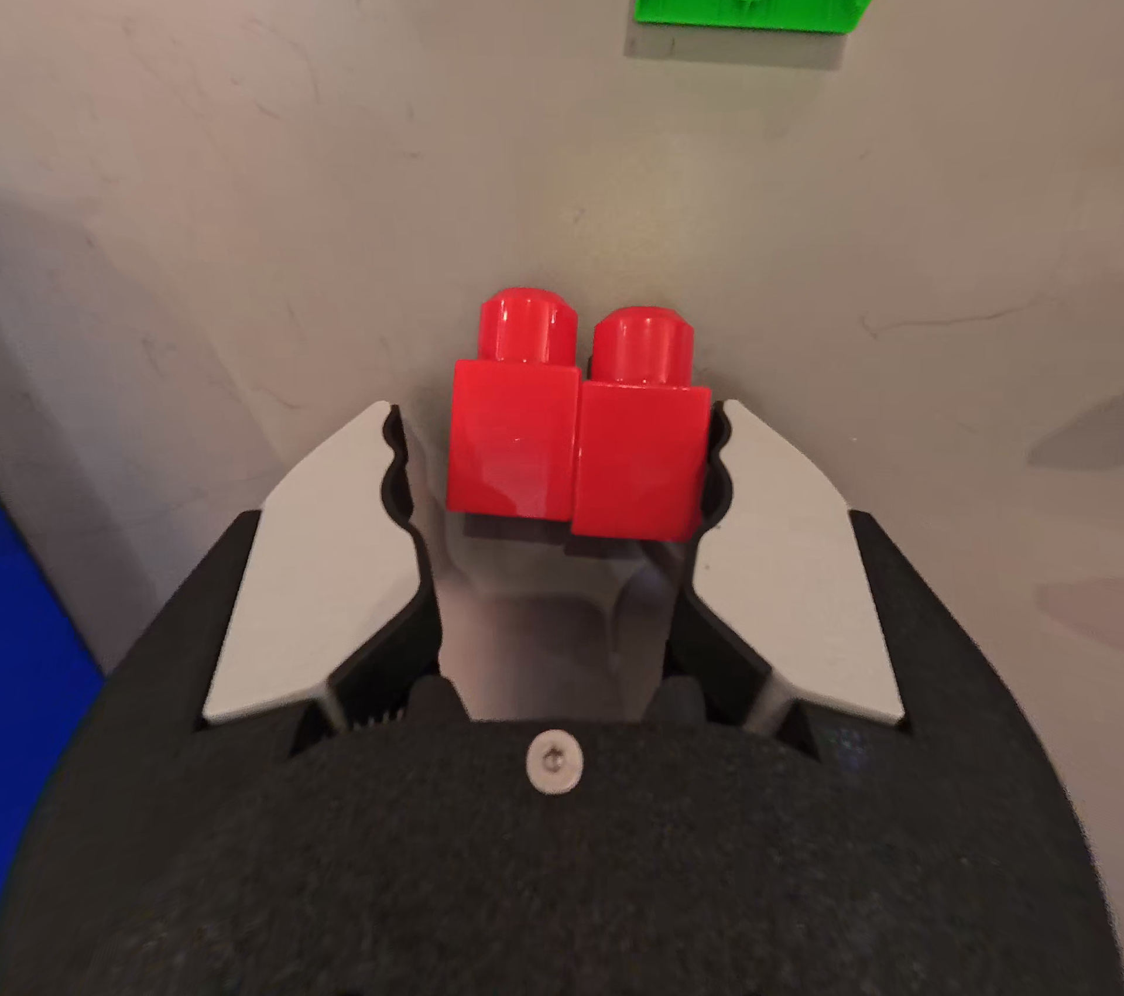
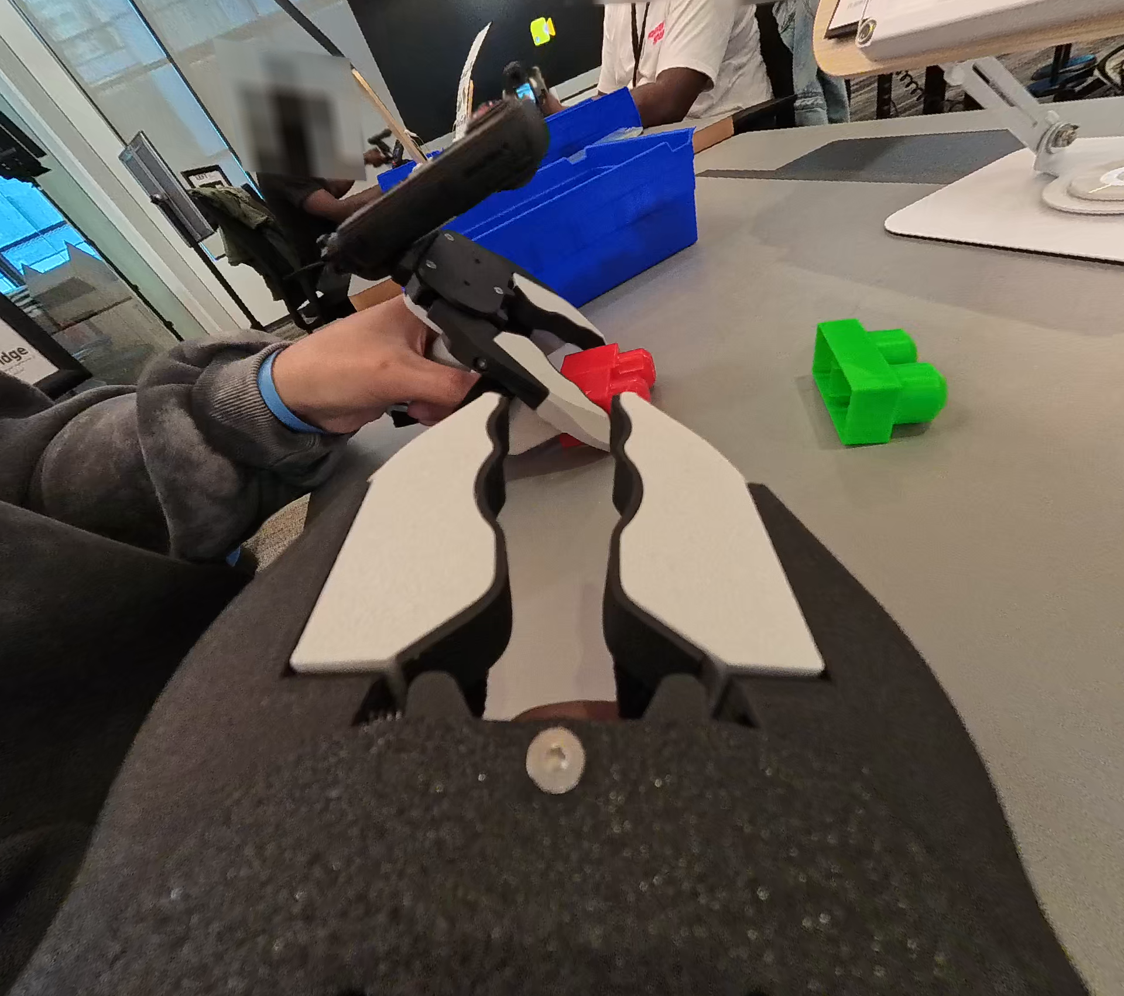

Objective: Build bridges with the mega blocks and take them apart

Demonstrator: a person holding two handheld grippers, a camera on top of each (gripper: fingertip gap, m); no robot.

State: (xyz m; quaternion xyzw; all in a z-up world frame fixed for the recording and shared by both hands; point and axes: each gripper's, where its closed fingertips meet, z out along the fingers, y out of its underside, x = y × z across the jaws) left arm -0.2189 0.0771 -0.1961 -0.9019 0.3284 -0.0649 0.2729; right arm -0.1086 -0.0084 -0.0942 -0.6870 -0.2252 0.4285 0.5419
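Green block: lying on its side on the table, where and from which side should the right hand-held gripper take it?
Grip the green block across its two flat long walls, coming from above: its studs point sideways and its hollow underside faces the other way, so those walls lie reachable.

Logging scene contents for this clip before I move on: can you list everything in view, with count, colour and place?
red blocks: two, red, single-stud, side by side on the table between the left tool's fingers
green block: one, green, two-stud, lying on its side, right of the red pair
table: one, grey
bins: at least two, blue, far side of table
document stand: one, white, far right, holding a printed sheet
people: some in the background, partly blurred
hand: one, grey sleeve, holding the left tool
left tool: open around the red blocks
right tool: open, empty
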